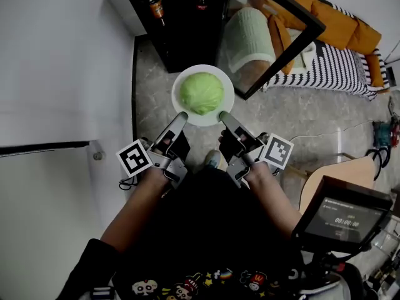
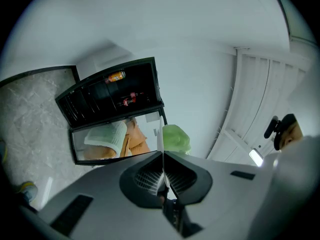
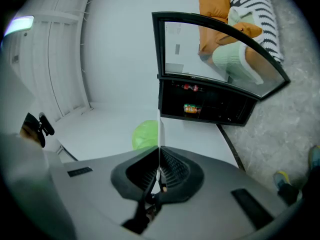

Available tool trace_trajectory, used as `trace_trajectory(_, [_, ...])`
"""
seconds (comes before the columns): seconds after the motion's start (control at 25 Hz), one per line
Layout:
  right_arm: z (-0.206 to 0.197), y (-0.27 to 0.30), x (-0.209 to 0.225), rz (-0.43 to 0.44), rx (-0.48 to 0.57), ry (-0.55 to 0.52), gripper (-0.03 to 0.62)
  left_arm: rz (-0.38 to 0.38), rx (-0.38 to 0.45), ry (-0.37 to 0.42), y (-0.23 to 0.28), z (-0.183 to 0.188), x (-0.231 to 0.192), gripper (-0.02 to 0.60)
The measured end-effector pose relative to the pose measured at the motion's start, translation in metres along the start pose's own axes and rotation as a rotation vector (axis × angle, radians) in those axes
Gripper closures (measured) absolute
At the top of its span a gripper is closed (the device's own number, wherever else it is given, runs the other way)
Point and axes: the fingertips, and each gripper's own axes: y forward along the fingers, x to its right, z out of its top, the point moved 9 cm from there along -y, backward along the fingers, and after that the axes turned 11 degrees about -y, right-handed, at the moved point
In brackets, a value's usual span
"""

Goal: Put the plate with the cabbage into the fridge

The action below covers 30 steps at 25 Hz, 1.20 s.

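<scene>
One round white plate [image 1: 206,121] carries one pale green, crinkly cabbage head [image 1: 202,92] at its middle. It hangs above the grey stone floor [image 1: 294,114], just before the one black fridge [image 1: 181,27], whose glass door [image 1: 275,39] stands open. The left tongs [image 1: 181,115] and the right tongs [image 1: 224,115] each clamp the plate's near rim.
</scene>
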Motion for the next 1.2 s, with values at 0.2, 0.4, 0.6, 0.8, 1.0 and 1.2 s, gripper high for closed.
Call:
trace_trajectory(0.2, [0.0013, 0.0016, 0.0026, -0.001, -0.045, -0.01, 0.579, 0.004, 0.028, -0.002, -0.0044, -0.0029, -0.0043, 0.571])
trace_trajectory(0.4, [0.0004, 0.0014, 0.0029, -0.005, -0.045, -0.001, 0.579, 0.002, 0.03, -0.005, -0.0045, -0.0032, -0.0061, 0.571])
trace_trajectory(0.6, [0.0033, 0.0024, 0.0021, -0.002, -0.041, -0.012, 0.579, -0.01, 0.025, 0.004, -0.0012, -0.0018, -0.0042, 0.571])
trace_trajectory(0.8, [0.0038, 0.0038, 0.0041, -0.01, -0.062, -0.011, 0.579, -0.012, 0.042, -0.018, -0.0027, -0.0042, -0.0087, 0.571])
trace_trajectory(1.0, [0.0059, 0.0042, 0.0063, -0.012, -0.062, -0.011, 0.579, -0.019, 0.042, -0.013, -0.0001, -0.0031, -0.01, 0.571])
trace_trajectory(1.2, [0.0069, 0.0043, 0.0073, -0.008, -0.062, -0.015, 0.579, -0.019, 0.044, -0.007, 0.0009, -0.0035, -0.0093, 0.571])
